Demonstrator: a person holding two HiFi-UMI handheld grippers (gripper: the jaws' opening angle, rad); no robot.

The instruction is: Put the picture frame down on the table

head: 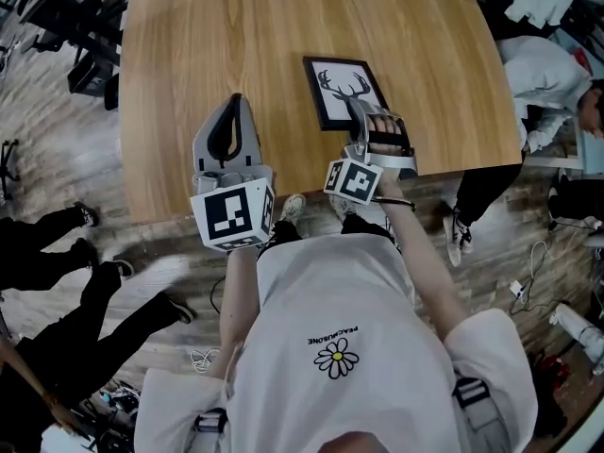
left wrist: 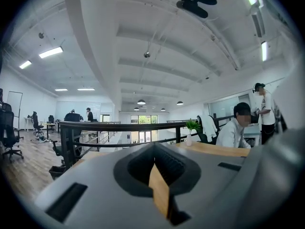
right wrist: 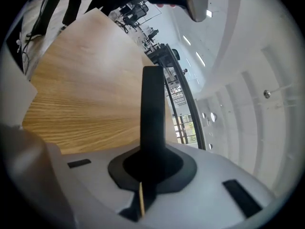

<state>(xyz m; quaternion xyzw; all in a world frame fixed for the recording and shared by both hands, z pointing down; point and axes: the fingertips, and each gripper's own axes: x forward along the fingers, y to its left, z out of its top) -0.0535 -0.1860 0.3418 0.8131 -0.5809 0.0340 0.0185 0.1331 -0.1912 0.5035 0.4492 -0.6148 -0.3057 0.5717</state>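
The picture frame [head: 342, 91], black-edged with a stag's antlers on white, sits just right of the head view's centre, over the near part of the wooden table [head: 208, 45], its long sides running slightly aslant toward the top of the frame. Whether it rests flat on the wood or is held just above it cannot be told. The right gripper [head: 361, 111] reaches it from below and to the right, jaws pinched on the frame's near right corner, with the person's hand [head: 385, 136] wrapped round the handle and the marker cube [head: 354, 179] just under it. In the right gripper view the picture frame [right wrist: 153, 109] appears edge-on as a dark upright bar rising from between the closed jaws of the right gripper [right wrist: 151, 163], with the table [right wrist: 81, 85] filling the left side. The left gripper [head: 235, 102] is to the left of the frame, apart from it, above the table's near edge, its marker cube [head: 233, 215] toward the bottom. In its own view the left gripper [left wrist: 159, 175] has its jaws pressed together with nothing between them, only a thin sliver of wood colour showing; beyond it are a dark railing [left wrist: 119, 126], a potted plant [left wrist: 191, 125] and a seated person [left wrist: 236, 130].
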